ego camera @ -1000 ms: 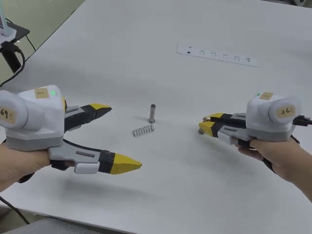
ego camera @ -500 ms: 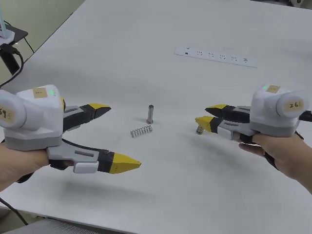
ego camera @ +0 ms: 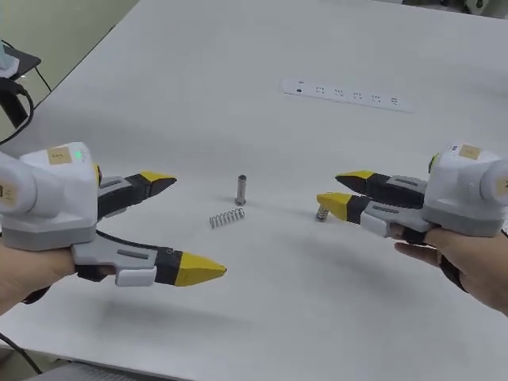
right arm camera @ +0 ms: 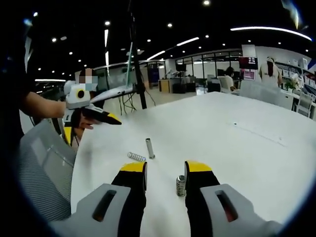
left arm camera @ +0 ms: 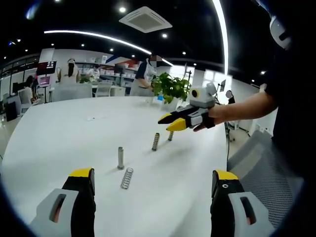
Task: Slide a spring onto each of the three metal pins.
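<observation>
A bare metal pin (ego camera: 241, 190) stands upright mid-table, with a loose spring (ego camera: 226, 217) lying just in front of it. To the right stands a pin wearing a spring (ego camera: 322, 213), just below the tips of my right gripper (ego camera: 340, 190), which is open by a narrow gap. In the right gripper view that sprung pin (right arm camera: 180, 185) rises between the jaws, untouched. My left gripper (ego camera: 186, 226) hovers wide open at the left, holding nothing. The left gripper view shows the bare pin (left arm camera: 120, 158), the loose spring (left arm camera: 127, 178), a sprung pin (left arm camera: 156, 141) and the right gripper (left arm camera: 173, 121).
A white power strip (ego camera: 347, 94) lies at the far side of the white table (ego camera: 198, 87). A second small upright piece (left arm camera: 170, 136) stands under the right gripper. A person stands beyond the table's far end.
The right gripper's jaws have parted and it has drawn back to the right, leaving the sprung pin standing on the table. The left gripper has barely moved.
</observation>
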A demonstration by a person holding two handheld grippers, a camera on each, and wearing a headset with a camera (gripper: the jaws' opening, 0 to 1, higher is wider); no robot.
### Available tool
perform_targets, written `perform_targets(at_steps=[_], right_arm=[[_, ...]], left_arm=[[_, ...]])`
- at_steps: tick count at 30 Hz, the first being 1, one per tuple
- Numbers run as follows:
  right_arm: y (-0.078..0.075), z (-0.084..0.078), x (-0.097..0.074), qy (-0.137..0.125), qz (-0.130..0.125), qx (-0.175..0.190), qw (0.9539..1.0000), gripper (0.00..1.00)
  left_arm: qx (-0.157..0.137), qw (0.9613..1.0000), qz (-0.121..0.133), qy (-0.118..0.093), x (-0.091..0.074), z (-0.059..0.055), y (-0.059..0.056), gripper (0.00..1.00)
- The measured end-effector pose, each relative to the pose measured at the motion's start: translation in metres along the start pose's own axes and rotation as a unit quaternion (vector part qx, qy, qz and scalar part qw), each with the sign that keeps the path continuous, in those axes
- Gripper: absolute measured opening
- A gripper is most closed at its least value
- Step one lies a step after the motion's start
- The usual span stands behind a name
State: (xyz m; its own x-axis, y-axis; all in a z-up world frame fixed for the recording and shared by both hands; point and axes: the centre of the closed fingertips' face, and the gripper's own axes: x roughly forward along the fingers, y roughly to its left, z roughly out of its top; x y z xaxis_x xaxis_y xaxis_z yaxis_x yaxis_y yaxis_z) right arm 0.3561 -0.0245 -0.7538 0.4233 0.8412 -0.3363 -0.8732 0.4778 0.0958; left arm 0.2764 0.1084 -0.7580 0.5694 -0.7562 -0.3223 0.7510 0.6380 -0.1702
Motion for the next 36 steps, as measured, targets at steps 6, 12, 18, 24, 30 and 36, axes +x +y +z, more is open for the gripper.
perform_targets(at_steps=[6,12,18,24,30,36], right_arm=[[0.009,0.006,-0.007,-0.006,0.01,-0.007,0.9999,0.29],[0.021,-0.005,-0.011,0.007,0.027,-0.017,0.9995,0.27],[0.027,-0.021,-0.011,0.023,0.033,-0.016,0.9991,0.26],[0.039,-0.031,-0.009,0.032,0.045,-0.011,0.9984,0.25],[0.047,-0.035,-0.003,0.044,0.059,-0.017,0.9972,0.24],[0.051,-0.031,0.004,0.045,0.068,-0.027,0.9963,0.24]], left_arm=[[0.001,1.0,-0.001,-0.002,0.002,0.002,-0.001,0.96],[0.001,1.0,-0.001,-0.003,0.001,0.003,-0.001,0.96],[-0.001,1.0,-0.001,-0.003,0.001,0.003,-0.001,0.96],[-0.002,1.0,-0.001,-0.003,0.0,0.002,-0.001,0.95],[-0.001,1.0,-0.001,-0.004,-0.001,0.003,-0.002,0.95],[-0.003,1.0,0.001,-0.003,-0.003,0.001,0.0,0.95]])
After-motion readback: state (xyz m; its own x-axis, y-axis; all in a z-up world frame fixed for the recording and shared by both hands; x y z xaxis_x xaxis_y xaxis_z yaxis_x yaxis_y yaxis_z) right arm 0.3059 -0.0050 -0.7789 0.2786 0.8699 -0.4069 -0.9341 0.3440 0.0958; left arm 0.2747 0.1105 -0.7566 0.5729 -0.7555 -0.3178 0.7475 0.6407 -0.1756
